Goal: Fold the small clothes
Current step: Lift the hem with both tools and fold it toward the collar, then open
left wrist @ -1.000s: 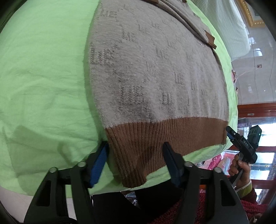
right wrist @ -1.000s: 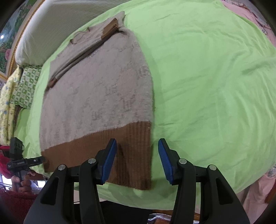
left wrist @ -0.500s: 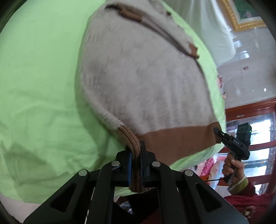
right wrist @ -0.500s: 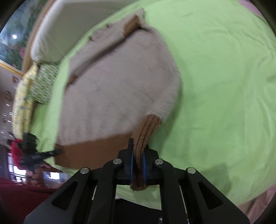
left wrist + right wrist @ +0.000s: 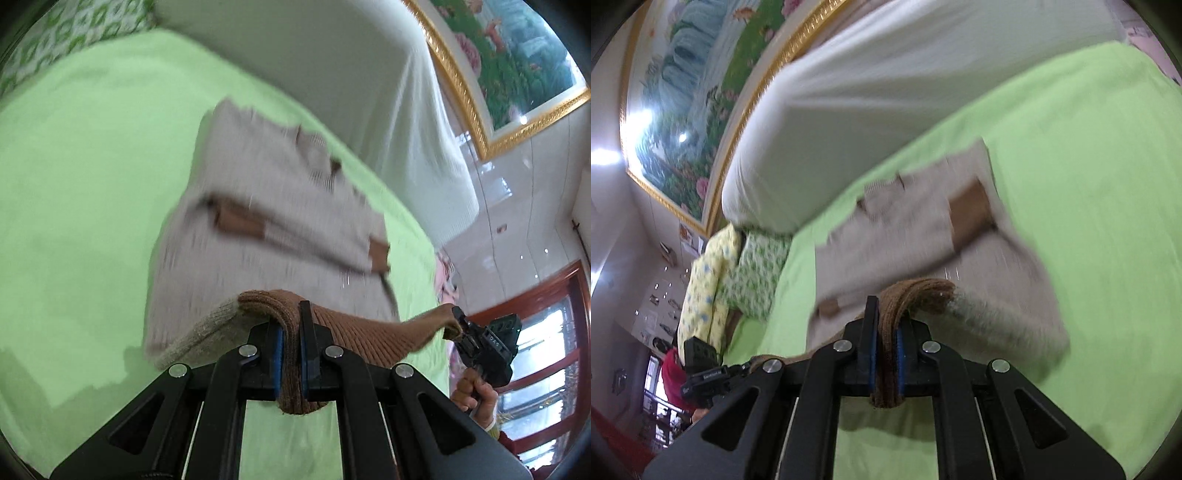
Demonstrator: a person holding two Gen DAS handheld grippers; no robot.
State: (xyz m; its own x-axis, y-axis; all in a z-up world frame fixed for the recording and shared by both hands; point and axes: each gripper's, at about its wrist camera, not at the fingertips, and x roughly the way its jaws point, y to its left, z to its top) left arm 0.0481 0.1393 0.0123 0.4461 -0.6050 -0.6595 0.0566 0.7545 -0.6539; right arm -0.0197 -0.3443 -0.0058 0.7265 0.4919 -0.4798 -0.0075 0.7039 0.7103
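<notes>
The sweater lies on the green bed; I judge it soft, light and floppy, best held by its ribbed brown hem. My left gripper and right gripper each clamp a hem corner. A second ago both stood open; the hem is now lifted.

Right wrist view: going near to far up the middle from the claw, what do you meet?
Right claw shut on the brown hem → beige sweater body → green sheet → white bolster → gold-framed painting.
</notes>
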